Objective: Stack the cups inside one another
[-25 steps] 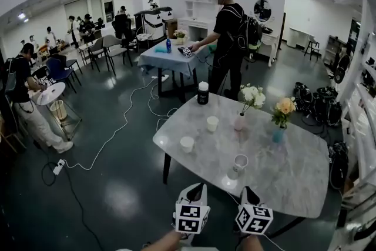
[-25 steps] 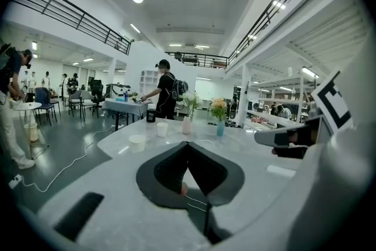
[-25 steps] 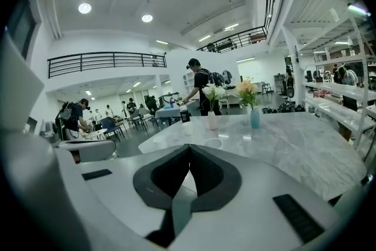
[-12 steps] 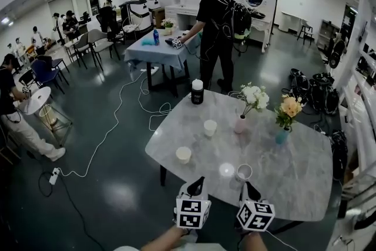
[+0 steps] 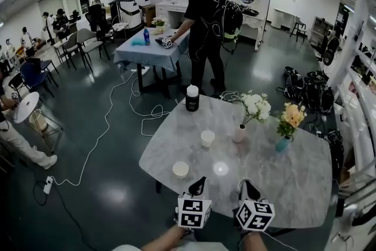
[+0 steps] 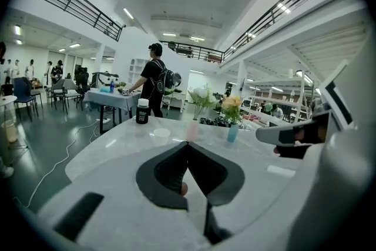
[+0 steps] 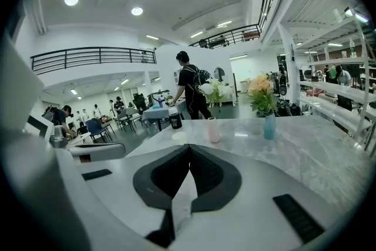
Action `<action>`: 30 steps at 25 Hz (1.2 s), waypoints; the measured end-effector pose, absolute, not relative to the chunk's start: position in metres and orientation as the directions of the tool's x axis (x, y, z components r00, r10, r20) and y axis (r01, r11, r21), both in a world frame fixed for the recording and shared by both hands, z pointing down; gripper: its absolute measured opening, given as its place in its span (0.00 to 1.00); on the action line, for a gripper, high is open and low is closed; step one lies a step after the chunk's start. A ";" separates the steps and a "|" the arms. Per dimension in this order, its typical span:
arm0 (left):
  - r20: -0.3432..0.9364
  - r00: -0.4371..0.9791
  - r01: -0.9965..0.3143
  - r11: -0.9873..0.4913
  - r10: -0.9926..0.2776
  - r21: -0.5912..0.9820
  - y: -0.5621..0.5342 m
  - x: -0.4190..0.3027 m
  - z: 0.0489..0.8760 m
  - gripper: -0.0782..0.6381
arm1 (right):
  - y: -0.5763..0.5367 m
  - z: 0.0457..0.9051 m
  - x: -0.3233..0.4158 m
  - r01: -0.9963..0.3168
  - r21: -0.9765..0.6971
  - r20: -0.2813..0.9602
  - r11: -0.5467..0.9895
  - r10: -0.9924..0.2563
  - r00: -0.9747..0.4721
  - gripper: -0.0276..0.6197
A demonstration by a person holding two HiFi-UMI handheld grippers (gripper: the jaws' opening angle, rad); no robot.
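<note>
1. Marble table (image 5: 294,185) fills more of the head view than a second ago. You have walked up to it, and its near edge now lies under your gripper tips.
2. Your left gripper (image 5: 200,181) has its jaws pressed together at the tips with nothing between them, as the left gripper view (image 6: 188,144) shows. It was over the floor earlier and now reaches the table edge.
3. Your right gripper (image 5: 246,184) is likewise fully closed and empty (image 7: 189,147), just as it was a second ago.
4. The near cup (image 5: 180,169) stands just ahead and left of your left gripper. The far cup (image 5: 207,138) stands beyond it, well apart, beside the pink vase (image 5: 239,134). Neither has shifted on the table.
5. The third cup, seen just ahead of your right gripper half a second ago, cannot be made out now.
6. The black jar (image 5: 192,98) and the blue vase (image 5: 282,144) stand where they stood.
</note>
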State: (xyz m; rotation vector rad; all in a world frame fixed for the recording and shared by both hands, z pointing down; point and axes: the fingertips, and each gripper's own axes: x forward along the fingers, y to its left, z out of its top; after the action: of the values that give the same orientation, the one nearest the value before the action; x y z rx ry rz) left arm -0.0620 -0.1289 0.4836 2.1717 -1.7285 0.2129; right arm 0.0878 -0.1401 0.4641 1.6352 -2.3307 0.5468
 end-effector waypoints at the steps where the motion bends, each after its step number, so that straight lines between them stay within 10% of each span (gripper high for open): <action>1: 0.341 0.251 -0.963 -0.199 -0.906 0.182 -0.135 -0.063 0.484 0.10 | -0.145 0.464 0.085 -0.939 -0.166 0.403 0.300 -0.849 -0.342 0.05; 30: 0.411 0.069 -0.983 0.009 -0.909 0.183 -0.170 -0.103 0.501 0.10 | -0.203 0.474 0.030 -0.843 -0.225 0.431 0.489 -0.726 -0.536 0.05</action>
State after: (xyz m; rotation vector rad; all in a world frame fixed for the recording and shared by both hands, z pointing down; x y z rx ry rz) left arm -0.1026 -0.1704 0.5009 1.9384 -1.8777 0.2385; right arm 0.0297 -0.2029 0.4745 1.3305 -2.4588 0.6015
